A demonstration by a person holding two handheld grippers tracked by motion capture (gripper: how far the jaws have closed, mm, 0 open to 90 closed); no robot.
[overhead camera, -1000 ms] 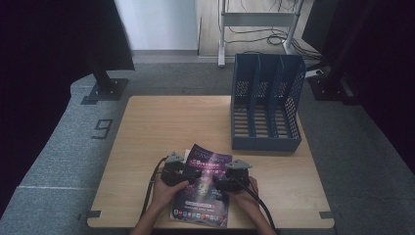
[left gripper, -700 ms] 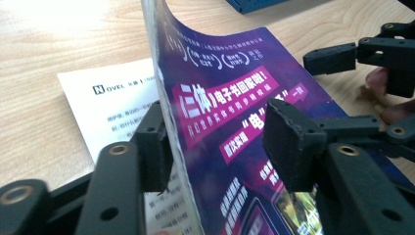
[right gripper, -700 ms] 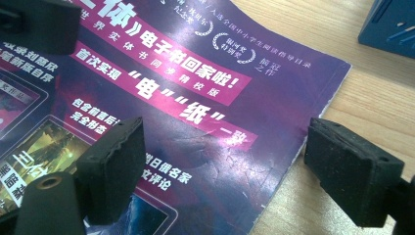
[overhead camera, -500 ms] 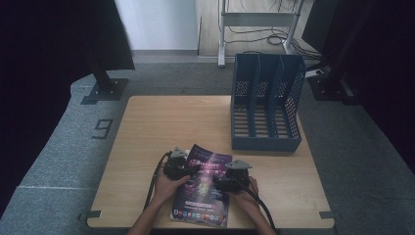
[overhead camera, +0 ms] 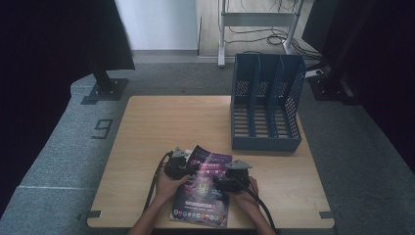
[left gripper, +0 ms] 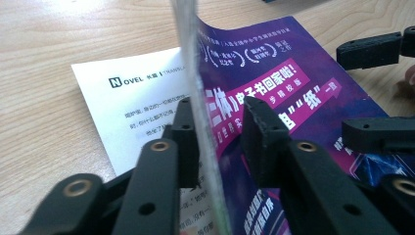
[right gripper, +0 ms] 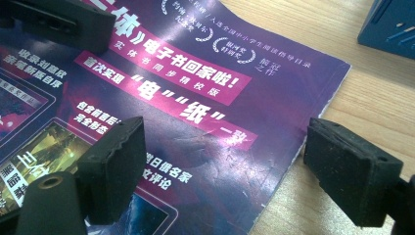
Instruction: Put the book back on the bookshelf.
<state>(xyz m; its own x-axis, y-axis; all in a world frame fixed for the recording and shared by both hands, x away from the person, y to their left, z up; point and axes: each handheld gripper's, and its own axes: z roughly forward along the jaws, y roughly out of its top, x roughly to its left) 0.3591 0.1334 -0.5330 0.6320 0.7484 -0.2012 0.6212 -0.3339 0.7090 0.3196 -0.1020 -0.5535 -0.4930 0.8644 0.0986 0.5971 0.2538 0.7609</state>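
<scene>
At the near edge of the pale wooden table (overhead camera: 147, 142) lies a glossy purple magazine (overhead camera: 203, 188) with pink banners and white print, both hands beside it. The left gripper (left gripper: 215, 132) has just been closing its jaws on the magazine's raised cover edge: the sheet stands upright between the two black pads, one pad against it and the other close by (whether both press is hard to tell), with a white printed page (left gripper: 132, 98) laid bare beneath. The right gripper (right gripper: 225, 161) hovers wide open over the cover's right edge, holding nothing. Farther back, toward the right, stands a dark blue perforated plastic file rack (overhead camera: 266, 105), well apart from the magazine.
</scene>
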